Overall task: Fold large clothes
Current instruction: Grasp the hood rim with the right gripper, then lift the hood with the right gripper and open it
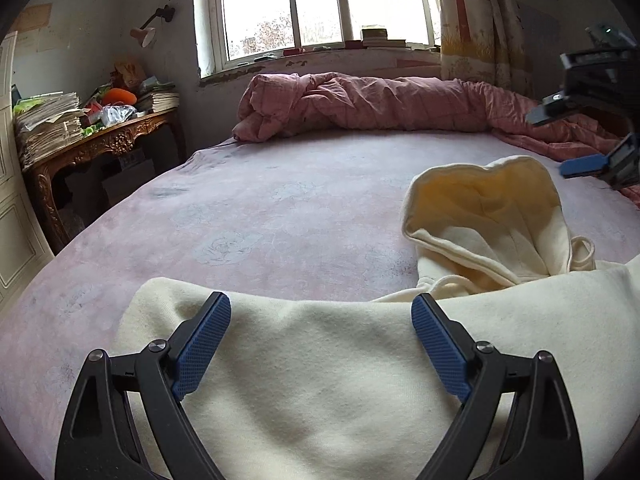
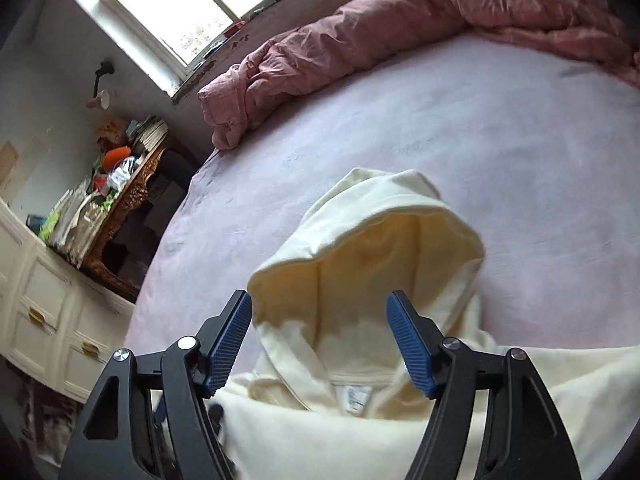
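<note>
Both grippers stand released, nothing pinched between their blue pads. From the left wrist view, the left gripper [image 1: 321, 312] hangs with its jaws spread wide over the body of a cream hoodie [image 1: 320, 380], the fabric lying flat and lightly rumpled beneath and between the fingers without being clamped. The right gripper [image 2: 319, 312] likewise has its jaws apart; it hovers above the hoodie's neck, with the hood [image 2: 372, 248] gaping open just beyond the fingertips and a small white label [image 2: 354, 398] showing inside the collar. In the left wrist view the same gripper juts in at the right edge, well above the hood.

The hoodie lies at the near edge of a bed, spread on a pale pink sheet [image 1: 260, 208] with a faint flower print; the hood points toward the middle of the bed, and a drawstring loop [image 1: 582, 252] rests beside it. Along the bed's far side a pink quilt [image 1: 360, 104] is bunched in a long roll beneath a window [image 1: 320, 4]. To the left stands a carved wooden table [image 1: 108, 144] heaped with papers and books, with white cabinet doors [image 2: 48, 320] next to it. A patterned curtain [image 1: 472, 20] hangs at the window's right.
</note>
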### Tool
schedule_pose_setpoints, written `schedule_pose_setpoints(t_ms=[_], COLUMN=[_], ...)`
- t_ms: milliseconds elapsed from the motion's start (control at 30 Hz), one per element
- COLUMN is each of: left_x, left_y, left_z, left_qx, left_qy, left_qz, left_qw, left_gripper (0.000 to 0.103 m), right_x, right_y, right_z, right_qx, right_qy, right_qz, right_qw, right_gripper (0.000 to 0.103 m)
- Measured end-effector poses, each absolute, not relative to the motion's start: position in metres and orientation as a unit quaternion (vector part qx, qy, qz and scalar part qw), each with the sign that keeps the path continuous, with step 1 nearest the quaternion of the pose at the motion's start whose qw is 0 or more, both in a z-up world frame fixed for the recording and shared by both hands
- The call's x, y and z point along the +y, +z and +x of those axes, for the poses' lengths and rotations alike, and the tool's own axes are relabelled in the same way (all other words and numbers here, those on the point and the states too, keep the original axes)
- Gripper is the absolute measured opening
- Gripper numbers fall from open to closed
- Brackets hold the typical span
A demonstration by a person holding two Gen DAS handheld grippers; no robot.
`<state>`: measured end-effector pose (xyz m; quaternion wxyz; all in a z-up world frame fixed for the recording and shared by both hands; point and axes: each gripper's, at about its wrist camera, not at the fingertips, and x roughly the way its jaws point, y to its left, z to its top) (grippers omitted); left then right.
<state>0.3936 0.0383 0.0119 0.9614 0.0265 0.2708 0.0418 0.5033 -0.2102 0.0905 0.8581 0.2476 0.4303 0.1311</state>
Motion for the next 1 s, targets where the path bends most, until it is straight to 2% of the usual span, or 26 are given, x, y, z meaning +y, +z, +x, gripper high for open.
schedule_pose_setpoints(t_ms=[100,167,233,300,367,400,433,633,833,1000], left_x=[0.047,0.048,0.048,0.047,0.046,0.045,0.044,0.043,0.042,0.043], left_y=[0.010,0.009,0.009,0.008,0.007,0.006,0.006,0.005,0.005,0.005], left_z=[0.396,0.398,0.398,0.398,0.399,0.400,0.400,0.403,0.403,0.403], left_qx=[0.280,0.283,0.283,0.284,0.287,0.289,0.291,0.290,0.291,0.290], left_qy=[0.035,0.034,0.034,0.035,0.038,0.040,0.041,0.040,0.040,0.040], left_qz=[0.003,-0.001,0.001,0.002,0.006,0.011,0.013,0.011,0.013,0.012], left_qw=[0.959,0.958,0.959,0.958,0.957,0.956,0.956,0.956,0.956,0.956], left_gripper=[0.091,0.091,0.091,0.091,0.091,0.091,0.091,0.092,0.092,0.092], right_x=[-0.194,-0.184,-0.175,-0.170,-0.169,-0.168,-0.168,-0.169,-0.175,-0.173], right_y=[0.064,0.048,0.033,0.021,0.016,0.015,0.017,0.044,0.038,0.011], right_z=[0.540,0.559,0.578,0.586,0.586,0.584,0.580,0.543,0.503,0.494], right_qx=[0.444,0.452,0.464,0.474,0.479,0.475,0.473,0.446,0.497,0.526], right_qy=[0.111,0.093,0.065,0.043,0.034,0.047,0.060,0.092,0.106,0.121], right_qz=[0.293,0.295,0.277,0.248,0.214,0.201,0.192,0.144,0.143,0.150], right_qw=[0.839,0.836,0.839,0.844,0.851,0.855,0.858,0.879,0.849,0.829], right_gripper=[0.072,0.068,0.047,0.038,0.034,0.016,0.010,0.008,0.008,0.010])
